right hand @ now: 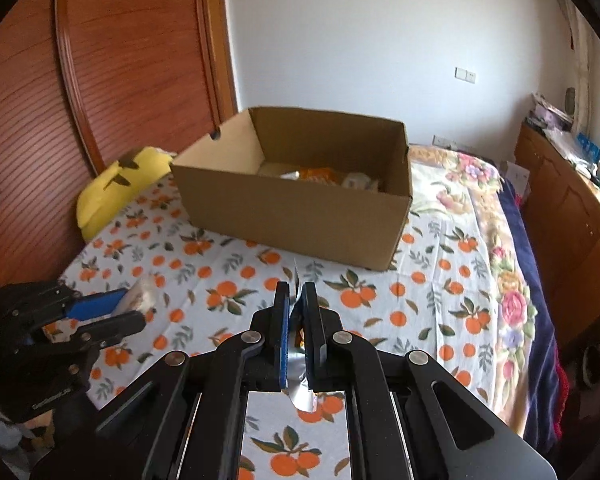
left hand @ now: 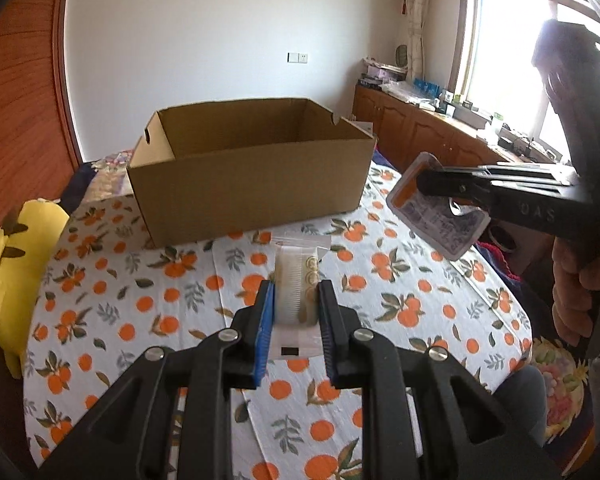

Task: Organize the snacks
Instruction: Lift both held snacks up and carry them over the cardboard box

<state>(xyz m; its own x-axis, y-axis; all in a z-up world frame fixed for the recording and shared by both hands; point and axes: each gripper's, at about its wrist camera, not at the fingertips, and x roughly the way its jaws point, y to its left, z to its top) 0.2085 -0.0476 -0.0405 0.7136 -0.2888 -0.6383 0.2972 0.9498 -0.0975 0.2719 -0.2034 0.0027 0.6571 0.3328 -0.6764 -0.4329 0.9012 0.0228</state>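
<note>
An open cardboard box (left hand: 244, 176) stands on the orange-print cloth; in the right wrist view the box (right hand: 300, 216) holds several snack packets (right hand: 320, 176). My left gripper (left hand: 296, 292) is shut on a clear-wrapped pale biscuit pack (left hand: 296, 284), held above the cloth in front of the box. My right gripper (right hand: 296, 292) is shut on a silver and orange snack pouch (right hand: 298, 380), seen edge-on. That pouch (left hand: 436, 216) also shows in the left wrist view, held in the air right of the box. The left gripper (right hand: 132, 308) shows low at the left in the right wrist view.
A yellow plush cushion (left hand: 16, 264) lies left of the box. A wooden wardrobe (right hand: 120, 60) stands behind it. A floral bedspread (right hand: 480, 208) and a low wooden cabinet (right hand: 572, 216) with clutter lie to the right, under a window (left hand: 508, 40).
</note>
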